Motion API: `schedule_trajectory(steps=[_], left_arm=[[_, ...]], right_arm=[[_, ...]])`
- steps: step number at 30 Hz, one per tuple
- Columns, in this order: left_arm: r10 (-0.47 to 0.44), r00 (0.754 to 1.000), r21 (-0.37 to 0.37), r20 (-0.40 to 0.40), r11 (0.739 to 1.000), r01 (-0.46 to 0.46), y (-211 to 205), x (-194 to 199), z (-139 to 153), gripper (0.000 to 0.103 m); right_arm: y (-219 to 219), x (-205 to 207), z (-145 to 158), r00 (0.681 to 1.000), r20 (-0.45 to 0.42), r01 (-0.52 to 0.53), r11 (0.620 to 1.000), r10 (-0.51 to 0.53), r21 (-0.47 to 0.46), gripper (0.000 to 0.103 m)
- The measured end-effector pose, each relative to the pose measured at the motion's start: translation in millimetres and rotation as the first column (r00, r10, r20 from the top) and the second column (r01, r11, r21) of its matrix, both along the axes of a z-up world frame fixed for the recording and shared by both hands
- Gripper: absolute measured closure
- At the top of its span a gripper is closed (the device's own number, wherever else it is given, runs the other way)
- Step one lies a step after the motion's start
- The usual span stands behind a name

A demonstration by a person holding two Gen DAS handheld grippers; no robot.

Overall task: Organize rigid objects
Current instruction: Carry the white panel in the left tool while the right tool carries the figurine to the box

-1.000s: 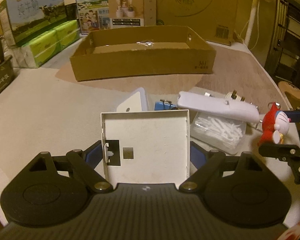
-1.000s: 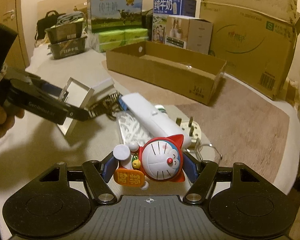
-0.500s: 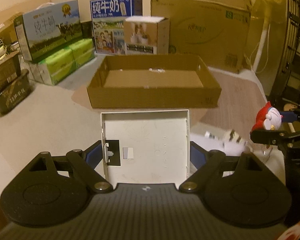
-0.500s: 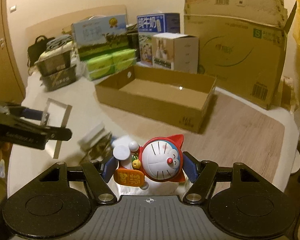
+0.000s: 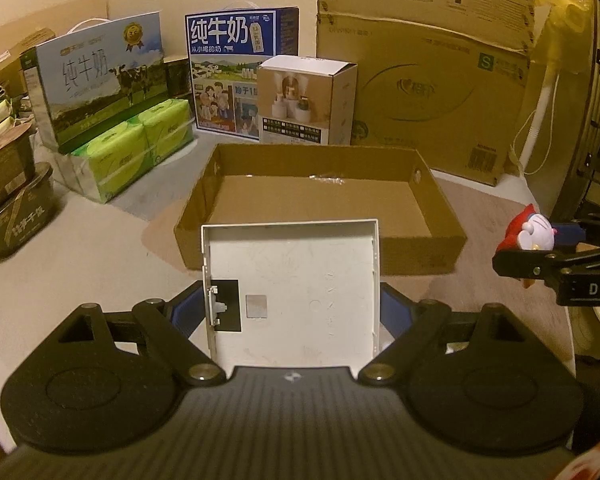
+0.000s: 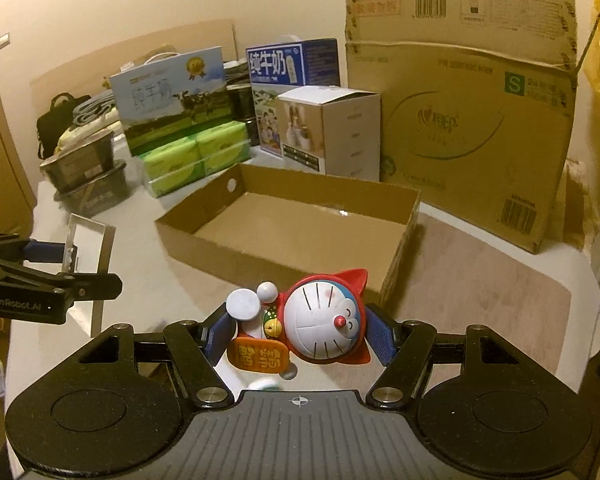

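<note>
Above the near edge of the cardboard tray [image 5: 320, 216], my left jaws clamp a white plate [image 5: 292, 292], right jaws a cat figurine [image 6: 324, 324]; releasing early drops both short.

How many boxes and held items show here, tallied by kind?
Milk cartons: 2
Plain cardboard boxes, shallow tray and tall one: 2
White product box: 1
Held items, white plate and cat figurine: 2
Total: 7

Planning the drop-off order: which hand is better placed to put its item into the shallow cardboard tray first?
Left, probably: its white plate faces the tray squarely; the right's figurine sits off its corner.
</note>
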State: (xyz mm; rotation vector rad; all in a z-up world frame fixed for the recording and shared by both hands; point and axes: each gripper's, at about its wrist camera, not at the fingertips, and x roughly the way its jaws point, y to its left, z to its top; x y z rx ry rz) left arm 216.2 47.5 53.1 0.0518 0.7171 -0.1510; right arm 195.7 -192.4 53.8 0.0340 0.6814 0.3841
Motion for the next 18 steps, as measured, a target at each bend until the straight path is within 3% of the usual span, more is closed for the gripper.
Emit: schedule_trajectory(steps=[18], left_arm=[[-0.051, 0.999, 0.011, 0.004, 0.999, 0.051, -8, 108, -2, 0.016]], right_arm=[[-1, 124, -19, 0.999, -0.042, 0.015, 1.000, -0.015, 0.000, 0.034]])
